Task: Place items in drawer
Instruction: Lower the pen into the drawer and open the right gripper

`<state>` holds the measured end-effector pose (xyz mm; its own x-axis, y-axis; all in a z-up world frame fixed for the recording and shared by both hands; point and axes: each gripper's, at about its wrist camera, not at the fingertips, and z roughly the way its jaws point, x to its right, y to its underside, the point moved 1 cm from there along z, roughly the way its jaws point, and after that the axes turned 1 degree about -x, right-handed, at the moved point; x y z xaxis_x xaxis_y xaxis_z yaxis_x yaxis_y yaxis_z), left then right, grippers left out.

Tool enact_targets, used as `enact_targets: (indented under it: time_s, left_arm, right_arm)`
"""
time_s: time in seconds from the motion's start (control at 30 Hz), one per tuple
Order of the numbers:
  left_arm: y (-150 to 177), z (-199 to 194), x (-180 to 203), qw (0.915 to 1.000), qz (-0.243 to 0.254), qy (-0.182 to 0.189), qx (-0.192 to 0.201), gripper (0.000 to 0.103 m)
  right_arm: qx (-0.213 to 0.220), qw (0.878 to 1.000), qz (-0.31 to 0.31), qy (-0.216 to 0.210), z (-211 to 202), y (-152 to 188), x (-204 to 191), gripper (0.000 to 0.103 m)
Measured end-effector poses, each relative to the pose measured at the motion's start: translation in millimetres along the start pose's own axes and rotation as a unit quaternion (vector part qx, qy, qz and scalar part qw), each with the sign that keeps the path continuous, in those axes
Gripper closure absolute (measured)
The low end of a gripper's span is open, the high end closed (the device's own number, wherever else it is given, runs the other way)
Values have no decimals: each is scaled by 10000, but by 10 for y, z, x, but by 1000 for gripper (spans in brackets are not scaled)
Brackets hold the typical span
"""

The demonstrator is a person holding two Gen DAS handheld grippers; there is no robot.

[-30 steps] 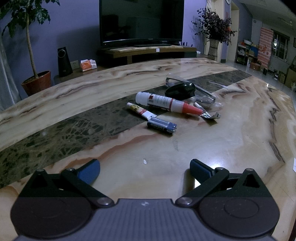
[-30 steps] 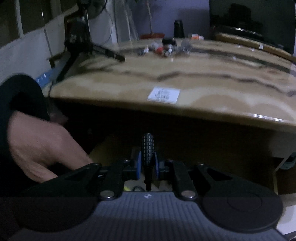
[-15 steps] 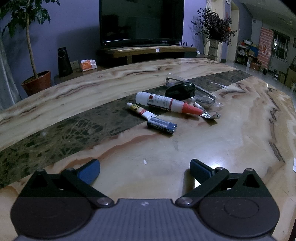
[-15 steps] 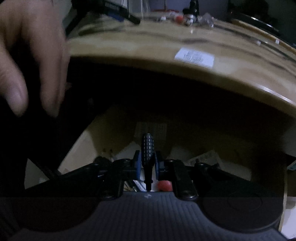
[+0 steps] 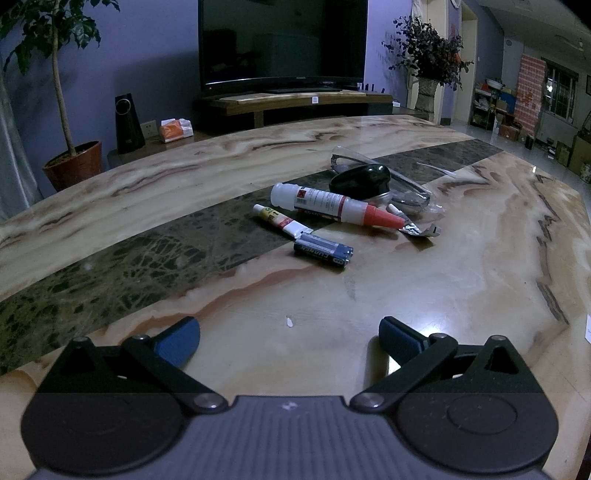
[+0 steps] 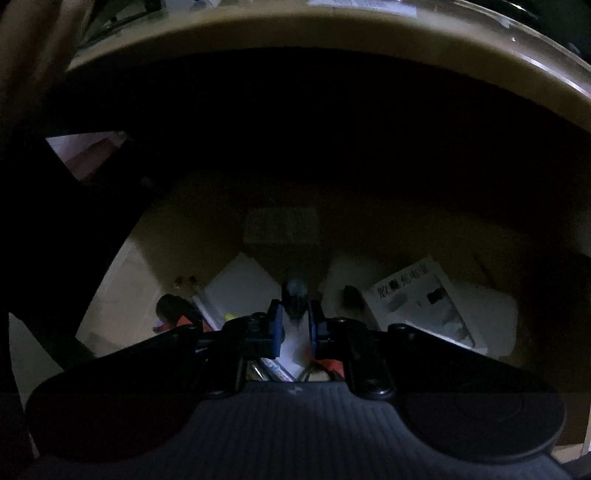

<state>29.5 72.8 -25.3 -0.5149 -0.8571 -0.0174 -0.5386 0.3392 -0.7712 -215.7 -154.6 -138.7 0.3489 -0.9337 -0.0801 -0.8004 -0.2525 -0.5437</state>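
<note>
My right gripper (image 6: pixel 295 325) is shut on a small black screwdriver with a ribbed handle (image 6: pixel 294 295). It hangs over the open drawer (image 6: pixel 122 291) beneath the table edge (image 6: pixel 295 29). The drawer is dim and holds white boxes, a printed booklet (image 6: pixel 417 299) and something red (image 6: pixel 177 317). My left gripper (image 5: pixel 290 336) stands open and empty, low over the marble table (image 5: pixel 461 266). Ahead of it lie a pair of blue batteries (image 5: pixel 323 253), a small tube (image 5: pixel 280 221), a white glue bottle with a red cap (image 5: pixel 332 205) and a black oval thing (image 5: pixel 360 179).
Clear plastic packaging (image 5: pixel 406 188) and a foil scrap (image 5: pixel 421 230) lie beside the black thing. A television (image 5: pixel 282 44) on a low stand, a potted plant (image 5: pixel 72 162) and a speaker (image 5: pixel 127 123) stand beyond the table. A blurred hand (image 6: pixel 33 48) shows at the right wrist view's upper left.
My right gripper has sunk below the table edge with the screwdriver, tipping down over the drawer. The hand has slid to the upper left corner. The left gripper has kept still.
</note>
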Motion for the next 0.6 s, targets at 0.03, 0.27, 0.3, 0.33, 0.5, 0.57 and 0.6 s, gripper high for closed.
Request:
enact_targets:
  time_s: [0.03, 0.27, 0.3, 0.33, 0.5, 0.57, 0.6]
  left_arm:
    - [0, 0, 0, 10000, 0, 0, 0, 0]
    - [0, 0, 0, 10000, 0, 0, 0, 0]
    - [0, 0, 0, 10000, 0, 0, 0, 0]
    - [1, -1, -1, 10000, 0, 0, 0, 0]
    - [1, -2, -2, 10000, 0, 0, 0, 0]
    - [1, -2, -2, 10000, 0, 0, 0, 0]
    - [1, -2, -1, 10000, 0, 0, 0, 0]
  right_arm:
    - [1, 10000, 27, 32, 9, -2, 12, 88]
    - [-53, 9997, 200, 103, 130, -36, 87, 92]
    - [-76, 9997, 198, 109, 153, -41, 91, 92]
    - [-93, 9997, 210, 129, 172, -44, 97, 92]
    - [-50, 9990, 445, 67, 105, -65, 188, 92]
    - [2, 9988, 495, -57, 64, -78, 189, 91]
    - [28, 9990, 447, -81, 54, -84, 167, 91]
